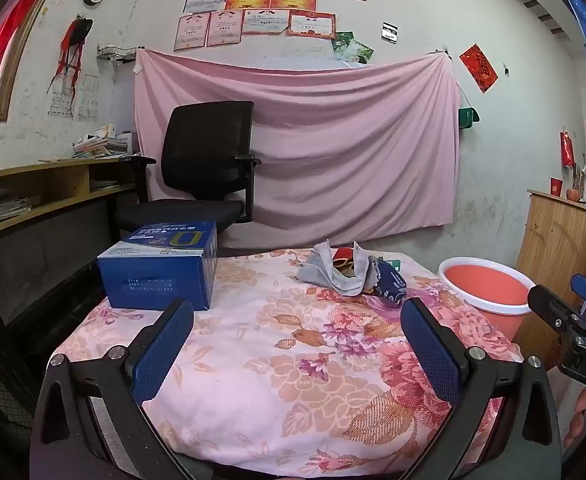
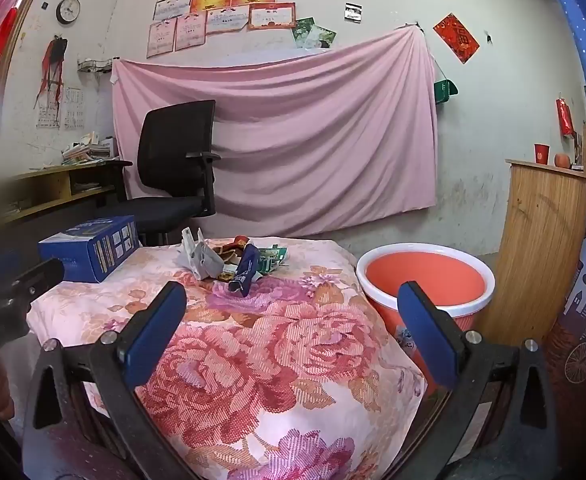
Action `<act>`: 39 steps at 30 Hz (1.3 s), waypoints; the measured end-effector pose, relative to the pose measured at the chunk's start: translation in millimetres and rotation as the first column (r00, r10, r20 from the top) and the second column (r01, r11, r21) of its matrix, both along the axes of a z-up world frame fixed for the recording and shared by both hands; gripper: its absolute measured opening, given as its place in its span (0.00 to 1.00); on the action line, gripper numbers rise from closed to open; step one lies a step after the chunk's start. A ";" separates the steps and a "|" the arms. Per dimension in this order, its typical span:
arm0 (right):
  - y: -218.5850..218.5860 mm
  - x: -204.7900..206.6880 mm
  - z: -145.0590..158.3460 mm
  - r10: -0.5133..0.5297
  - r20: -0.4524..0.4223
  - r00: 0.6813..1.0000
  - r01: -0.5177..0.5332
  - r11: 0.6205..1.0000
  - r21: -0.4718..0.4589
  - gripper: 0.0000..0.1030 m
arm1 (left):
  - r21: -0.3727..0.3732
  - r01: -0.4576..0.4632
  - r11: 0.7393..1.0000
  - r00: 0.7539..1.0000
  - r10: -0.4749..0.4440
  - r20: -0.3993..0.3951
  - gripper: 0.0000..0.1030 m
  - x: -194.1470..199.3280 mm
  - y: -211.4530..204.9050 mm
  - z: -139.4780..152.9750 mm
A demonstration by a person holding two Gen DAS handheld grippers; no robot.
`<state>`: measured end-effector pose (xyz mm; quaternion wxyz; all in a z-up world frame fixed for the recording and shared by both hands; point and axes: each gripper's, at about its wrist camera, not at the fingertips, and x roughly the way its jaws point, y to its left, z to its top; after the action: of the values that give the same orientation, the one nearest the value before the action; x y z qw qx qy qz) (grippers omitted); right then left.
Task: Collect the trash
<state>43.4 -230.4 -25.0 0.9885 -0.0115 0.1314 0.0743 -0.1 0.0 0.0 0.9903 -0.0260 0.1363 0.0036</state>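
Note:
A heap of crumpled wrappers [image 1: 351,270] [image 2: 233,262], grey, dark blue and green, lies at the far end of the table's floral cloth [image 1: 277,360] [image 2: 253,360]. An orange bin with a white rim [image 1: 487,286] [image 2: 425,276] stands on the floor to the right of the table. My left gripper [image 1: 299,320] is open over the near part of the cloth, nothing between its blue pads. My right gripper [image 2: 295,308] is open too, short of the wrappers, its right finger [image 2: 427,332] in front of the bin. The right gripper also shows at the right edge of the left wrist view [image 1: 577,320].
A blue box [image 1: 161,264] [image 2: 93,246] sits on the table's left side. Behind it stand a black office chair [image 1: 205,168] [image 2: 177,164] and a pink sheet hung on the wall. A low shelf runs along the left, a wooden cabinet [image 2: 541,248] at the right.

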 end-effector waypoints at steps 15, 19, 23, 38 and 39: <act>-0.8 0.7 -0.4 -0.001 -0.003 1.000 0.001 1.000 0.005 1.00 | -0.002 0.001 1.000 1.000 -0.001 -0.001 0.99 -0.3 -0.2 0.1; -0.8 0.9 -0.6 -0.001 -0.004 1.000 0.001 1.000 0.005 1.00 | -0.002 0.001 1.000 1.000 -0.001 -0.001 0.99 -0.3 -0.1 0.0; -0.9 0.9 -0.6 -0.001 -0.004 1.000 0.001 1.000 0.006 1.00 | -0.003 0.001 1.000 1.000 -0.001 -0.001 0.99 -0.2 -0.1 0.0; -1.0 1.0 -1.3 0.000 -0.005 1.000 0.001 1.000 0.009 1.00 | -0.003 0.001 1.000 1.000 -0.001 -0.002 0.99 -0.2 -0.1 -0.1; -1.0 1.0 -1.3 0.000 -0.005 1.000 0.000 1.000 0.009 1.00 | -0.004 0.002 1.000 1.000 -0.002 -0.002 0.99 -0.2 0.0 0.0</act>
<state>44.4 -231.3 -26.3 0.9882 -0.0066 0.1337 0.0747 -0.3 0.0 0.0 0.9901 -0.0277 0.1375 0.0026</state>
